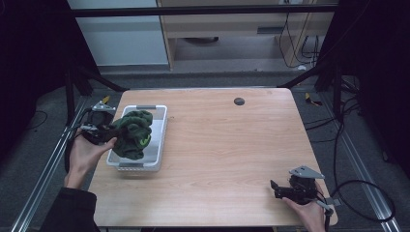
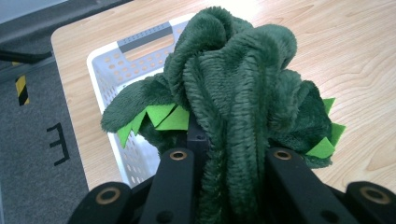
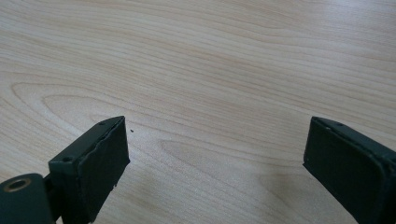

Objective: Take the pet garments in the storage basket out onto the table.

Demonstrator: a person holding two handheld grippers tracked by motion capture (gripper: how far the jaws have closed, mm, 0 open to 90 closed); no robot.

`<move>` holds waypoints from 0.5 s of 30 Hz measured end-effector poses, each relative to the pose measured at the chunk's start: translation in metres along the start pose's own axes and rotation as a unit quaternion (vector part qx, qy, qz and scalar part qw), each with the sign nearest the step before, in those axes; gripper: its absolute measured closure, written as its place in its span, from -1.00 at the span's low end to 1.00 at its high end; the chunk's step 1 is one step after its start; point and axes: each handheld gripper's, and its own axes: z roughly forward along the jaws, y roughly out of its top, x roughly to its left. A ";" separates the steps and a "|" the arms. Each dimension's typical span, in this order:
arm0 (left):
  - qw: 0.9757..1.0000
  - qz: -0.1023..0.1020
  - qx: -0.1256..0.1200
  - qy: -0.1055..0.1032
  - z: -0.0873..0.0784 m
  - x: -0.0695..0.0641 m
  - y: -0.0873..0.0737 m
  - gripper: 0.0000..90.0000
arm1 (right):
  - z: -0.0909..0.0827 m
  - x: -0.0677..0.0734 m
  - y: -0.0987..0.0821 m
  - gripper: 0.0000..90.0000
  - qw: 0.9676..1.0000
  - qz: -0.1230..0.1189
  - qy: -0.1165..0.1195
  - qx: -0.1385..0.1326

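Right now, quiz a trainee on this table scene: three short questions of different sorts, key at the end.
1. True or false: the left gripper is shut on the green plush toy.
2. Multiple choice: where is the green plush toy relative to the white basket? A) above it, held up B) on the table's far right corner C) under the basket
3. Short answer: how do the right gripper's jaws stand, and what is between them?

Key
1. True; plush is pinched between its jaws.
2. A
3. Wide apart, with nothing between them but bare wooden table.
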 end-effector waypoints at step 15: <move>1.000 0.025 -0.002 -0.006 -0.015 -0.012 0.010 0.75 | -0.001 0.000 0.000 -0.85 1.000 -0.002 -0.002 -0.004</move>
